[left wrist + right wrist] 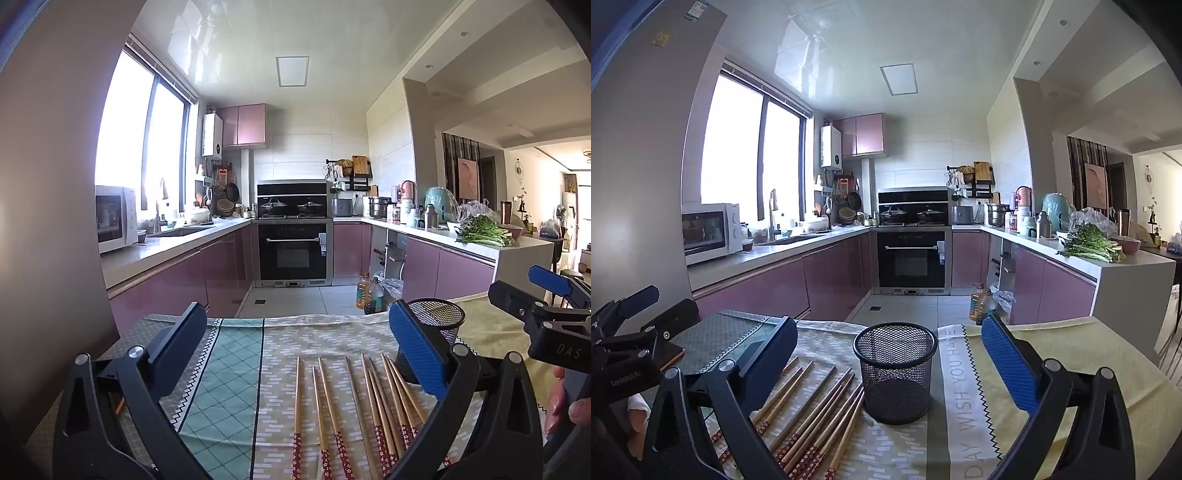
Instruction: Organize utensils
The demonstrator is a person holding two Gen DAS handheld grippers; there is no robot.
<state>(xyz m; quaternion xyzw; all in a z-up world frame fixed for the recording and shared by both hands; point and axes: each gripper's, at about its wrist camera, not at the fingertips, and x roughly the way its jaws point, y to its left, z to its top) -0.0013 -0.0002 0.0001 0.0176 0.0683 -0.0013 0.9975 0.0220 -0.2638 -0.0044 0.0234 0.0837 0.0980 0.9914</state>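
Nothing sorted yet: chopsticks (812,413) lie loose left of the empty mesh holder (895,373); left gripper (295,350) and right gripper (890,354) both gape, holding nothing.

Each claw has a black angular frame with triangular cut-outs and round silver screw heads at the pivots. The left claw (297,343) and the right claw (889,350) each carry one dark navy finger and one bright blue, finely ribbed pad (1008,363). White lettering marks the black bodies.

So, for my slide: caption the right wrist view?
Open right gripper faces empty mesh cup, chopsticks lying beside it.
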